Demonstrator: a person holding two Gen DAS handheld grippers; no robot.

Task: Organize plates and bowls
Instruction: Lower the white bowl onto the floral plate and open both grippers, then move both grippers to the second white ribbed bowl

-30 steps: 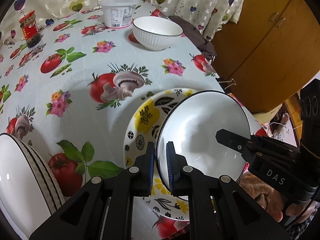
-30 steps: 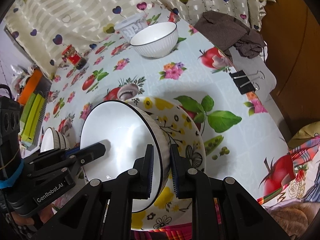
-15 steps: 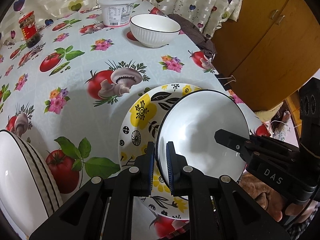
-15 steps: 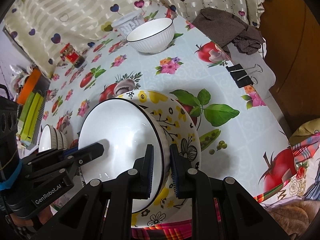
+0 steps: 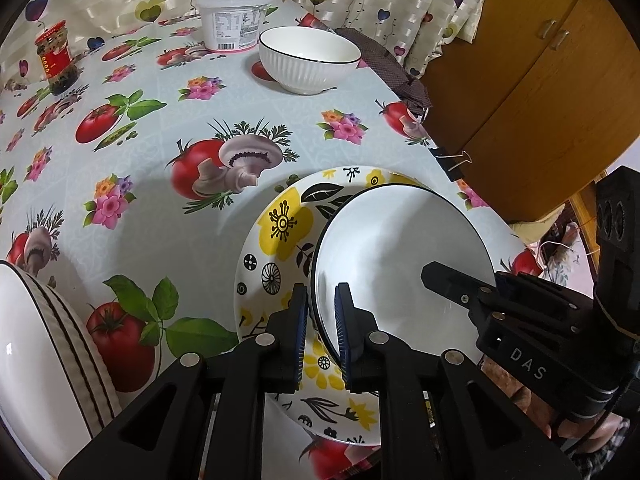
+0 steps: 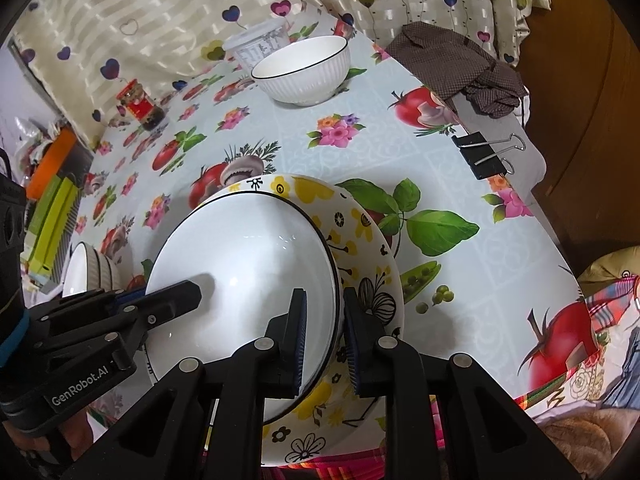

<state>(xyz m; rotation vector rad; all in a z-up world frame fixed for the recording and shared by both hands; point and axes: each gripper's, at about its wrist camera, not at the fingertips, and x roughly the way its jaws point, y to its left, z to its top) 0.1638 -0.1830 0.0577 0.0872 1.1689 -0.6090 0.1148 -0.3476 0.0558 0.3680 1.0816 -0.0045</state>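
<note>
A white bowl with a black rim [image 5: 400, 256] [image 6: 248, 260] sits in a yellow-flowered plate [image 5: 280, 232] [image 6: 360, 240] at the table's near edge. My left gripper [image 5: 322, 328] is shut on the bowl's left rim. My right gripper [image 6: 324, 332] is shut on its right rim; each gripper shows in the other's view. A second white ribbed bowl [image 5: 308, 60] [image 6: 302, 70] stands at the far side. A striped white bowl stack [image 5: 36, 360] [image 6: 90, 272] is at the left.
A white plastic tub [image 5: 234, 20] and a red jar [image 5: 56, 58] stand at the back. A brown cloth [image 6: 460, 64] and a binder clip [image 6: 484, 152] lie at the table's right edge. A wooden cabinet [image 5: 520, 80] is to the right.
Both grippers have lowered the white bowl down into the flowered plate. Their hold on its rim is unchanged.
</note>
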